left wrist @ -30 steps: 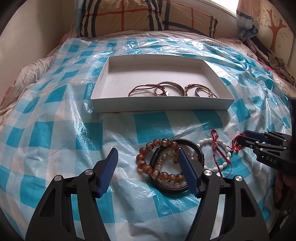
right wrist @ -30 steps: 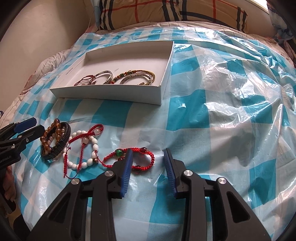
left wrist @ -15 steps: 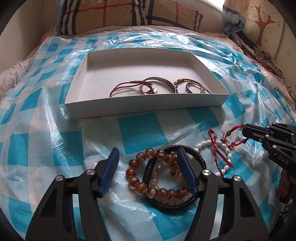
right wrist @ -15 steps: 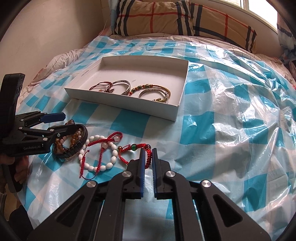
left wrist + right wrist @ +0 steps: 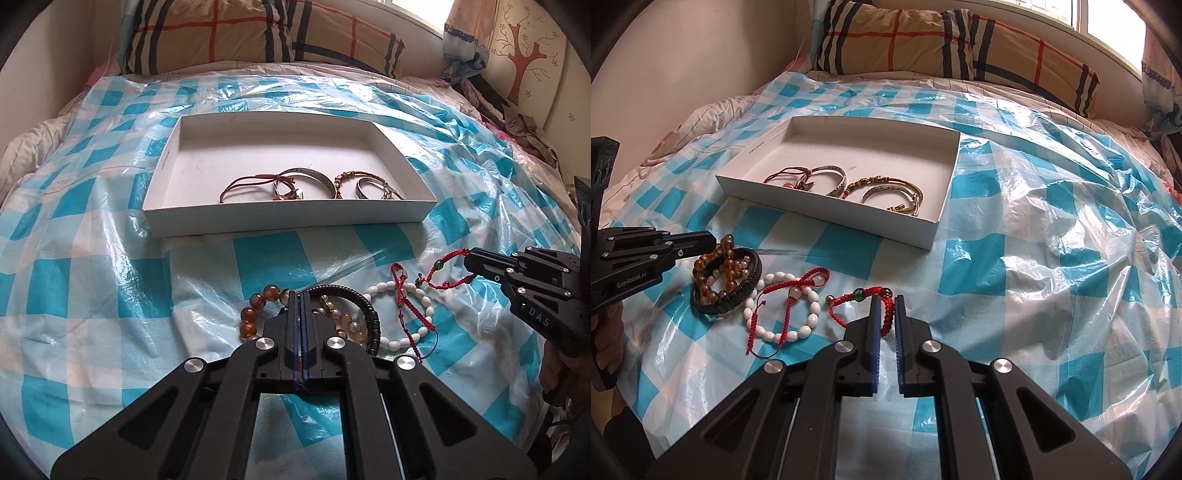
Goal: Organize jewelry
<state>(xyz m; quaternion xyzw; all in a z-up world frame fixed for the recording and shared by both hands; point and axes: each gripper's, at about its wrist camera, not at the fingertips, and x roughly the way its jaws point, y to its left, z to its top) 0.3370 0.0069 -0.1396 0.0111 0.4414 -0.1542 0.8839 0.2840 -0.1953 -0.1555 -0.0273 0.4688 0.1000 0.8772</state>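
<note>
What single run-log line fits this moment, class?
left gripper: shut on amber bead bracelet | right gripper: shut on red cord bracelet | white box: holds four bracelets

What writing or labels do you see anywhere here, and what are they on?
"DAS": side of the right tool, rest cut off.
"GenRobot.AI": side of the left tool.
Small print along the white box left rim: too small to read.
Nothing else.

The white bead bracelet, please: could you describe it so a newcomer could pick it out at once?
Find the white tray on the checked plastic sheet. In front of it lies a row of bracelets. The white bead bracelet sits mid-row, between the amber bead bracelet and the red cord bracelet; it alone has oval white beads.
</note>
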